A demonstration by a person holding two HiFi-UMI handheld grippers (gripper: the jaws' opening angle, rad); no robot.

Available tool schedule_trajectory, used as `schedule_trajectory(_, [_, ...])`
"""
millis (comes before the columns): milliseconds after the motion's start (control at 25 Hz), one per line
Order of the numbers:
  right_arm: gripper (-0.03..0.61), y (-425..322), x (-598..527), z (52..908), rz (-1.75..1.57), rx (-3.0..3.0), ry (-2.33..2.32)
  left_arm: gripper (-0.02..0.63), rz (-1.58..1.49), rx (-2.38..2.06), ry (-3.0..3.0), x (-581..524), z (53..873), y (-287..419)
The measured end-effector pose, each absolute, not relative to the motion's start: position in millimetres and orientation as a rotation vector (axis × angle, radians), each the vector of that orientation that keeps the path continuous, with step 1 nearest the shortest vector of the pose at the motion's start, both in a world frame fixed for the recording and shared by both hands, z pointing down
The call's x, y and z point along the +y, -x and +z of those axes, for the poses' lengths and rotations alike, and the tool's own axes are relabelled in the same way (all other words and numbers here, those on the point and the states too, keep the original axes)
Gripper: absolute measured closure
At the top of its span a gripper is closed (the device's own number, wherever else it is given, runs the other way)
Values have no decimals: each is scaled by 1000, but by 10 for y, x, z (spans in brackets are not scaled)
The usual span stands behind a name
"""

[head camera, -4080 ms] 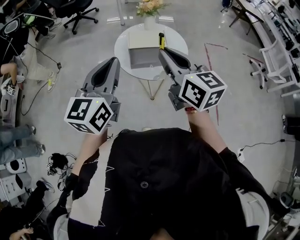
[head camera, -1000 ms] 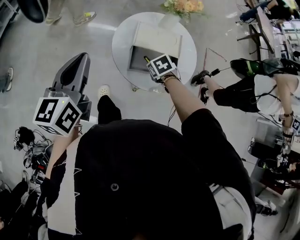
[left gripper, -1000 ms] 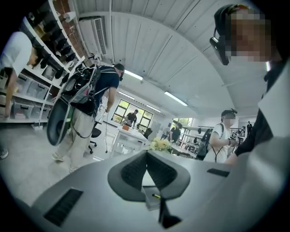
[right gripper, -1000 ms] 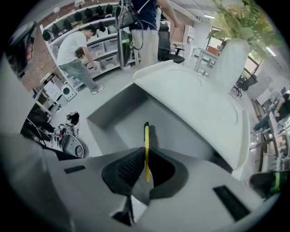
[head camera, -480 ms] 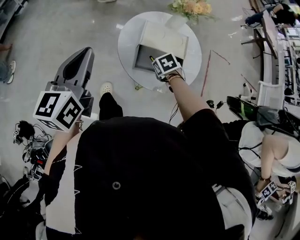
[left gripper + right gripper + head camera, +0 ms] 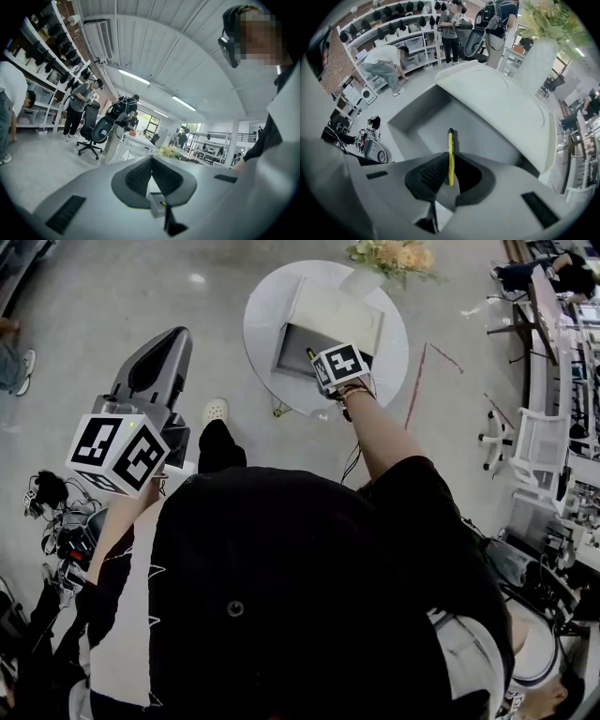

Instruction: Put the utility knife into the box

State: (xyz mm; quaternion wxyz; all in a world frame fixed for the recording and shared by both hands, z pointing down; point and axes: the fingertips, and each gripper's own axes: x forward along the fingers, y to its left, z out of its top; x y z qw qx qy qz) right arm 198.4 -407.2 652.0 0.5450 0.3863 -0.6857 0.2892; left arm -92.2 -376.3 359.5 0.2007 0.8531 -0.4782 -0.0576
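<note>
Right gripper view: right tool (image 6: 451, 161) clenches the utility knife (image 6: 450, 140), its tip above the box (image 6: 424, 131).

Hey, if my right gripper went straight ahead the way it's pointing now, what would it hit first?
The right gripper, shut on the yellow utility knife, points into the open grey box. The knife's tip would likely meet the box's inside first; whether floor or back wall, depth is unclear.
</note>
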Motion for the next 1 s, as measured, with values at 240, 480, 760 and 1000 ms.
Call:
schedule_trajectory(240, [534, -2026, -4072, 6502, 748, -1616, -980, 604, -174, -1331, -2395, -3753, 3566, 921])
schedule_trajectory(480, [539, -2086, -4090, 6427, 861, -1651, -1092, 604, -173, -1301, -2424, -3767, 3506, 837])
schedule_trajectory(760, [560, -1968, -4124, 6225, 1114, -1729, -1290, 604, -178, -1264, -2453, -3774, 3453, 748])
schedule_trajectory(1000, [572, -1745, -4073, 5841, 1265, -1877, -1403, 604, -190, -1247, -2489, -3622, 3355, 695])
